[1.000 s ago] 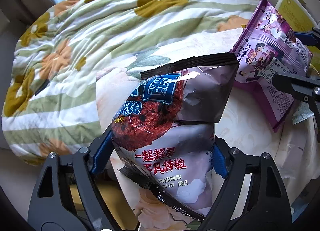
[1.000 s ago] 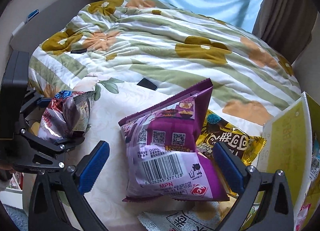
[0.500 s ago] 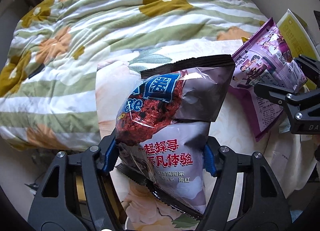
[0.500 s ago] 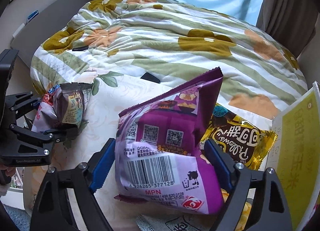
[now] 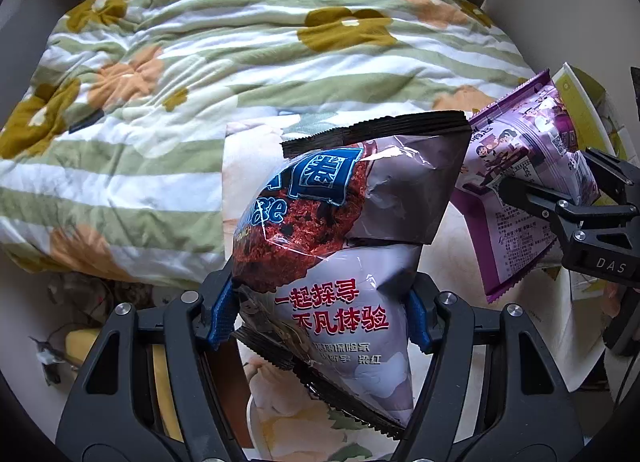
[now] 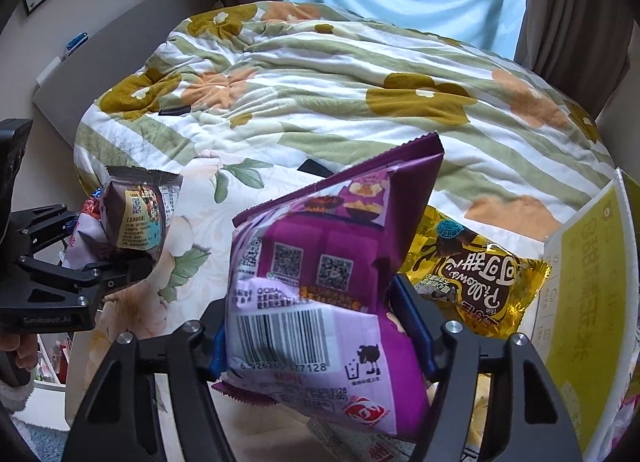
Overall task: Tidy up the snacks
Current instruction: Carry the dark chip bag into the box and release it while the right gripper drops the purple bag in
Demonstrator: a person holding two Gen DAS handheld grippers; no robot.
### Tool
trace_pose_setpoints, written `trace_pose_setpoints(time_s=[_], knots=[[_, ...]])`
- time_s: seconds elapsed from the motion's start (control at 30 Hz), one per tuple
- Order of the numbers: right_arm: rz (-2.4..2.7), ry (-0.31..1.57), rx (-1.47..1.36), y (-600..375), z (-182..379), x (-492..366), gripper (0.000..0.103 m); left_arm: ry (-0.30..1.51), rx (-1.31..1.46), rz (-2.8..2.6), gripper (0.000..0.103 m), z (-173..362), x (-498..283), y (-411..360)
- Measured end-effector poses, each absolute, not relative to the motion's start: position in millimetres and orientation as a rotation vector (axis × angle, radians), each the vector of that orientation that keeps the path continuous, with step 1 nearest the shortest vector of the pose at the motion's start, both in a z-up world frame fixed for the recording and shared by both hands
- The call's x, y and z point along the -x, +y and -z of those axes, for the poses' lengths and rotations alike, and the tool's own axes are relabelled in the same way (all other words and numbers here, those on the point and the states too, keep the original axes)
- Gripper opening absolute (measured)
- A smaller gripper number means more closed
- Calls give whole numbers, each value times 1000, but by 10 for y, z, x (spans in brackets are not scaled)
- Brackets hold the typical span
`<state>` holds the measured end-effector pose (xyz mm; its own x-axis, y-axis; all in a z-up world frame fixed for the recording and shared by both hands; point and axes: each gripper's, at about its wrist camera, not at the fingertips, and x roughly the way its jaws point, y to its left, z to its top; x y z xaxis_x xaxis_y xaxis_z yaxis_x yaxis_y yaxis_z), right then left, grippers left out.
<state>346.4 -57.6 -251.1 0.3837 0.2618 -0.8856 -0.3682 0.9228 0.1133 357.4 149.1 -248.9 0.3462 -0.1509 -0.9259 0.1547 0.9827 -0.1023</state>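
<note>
The left gripper [image 5: 320,314] has its jaws pressed on a grey-and-red snack bag [image 5: 344,246], held clear above the bed [image 5: 200,82]. The right gripper [image 6: 320,334] has its jaws closing, pads against a purple snack bag [image 6: 320,282]. A yellow box [image 6: 584,294] stands open at right, its contents cut off; a gold snack bag [image 6: 472,278] lies beside it, partly hidden.
</note>
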Motion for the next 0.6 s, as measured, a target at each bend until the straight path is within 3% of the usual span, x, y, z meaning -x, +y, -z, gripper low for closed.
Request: trace_pose_setpoints(time_s=[0.3,0.6], knots=[[-325,1043,-23,-922,1950,-3199,64,1075,-14,250,64,1772,-3474,1167],[-159,952,-110,-2038,1222,-2935,64,949,-15,315,64,986,-3340,123]])
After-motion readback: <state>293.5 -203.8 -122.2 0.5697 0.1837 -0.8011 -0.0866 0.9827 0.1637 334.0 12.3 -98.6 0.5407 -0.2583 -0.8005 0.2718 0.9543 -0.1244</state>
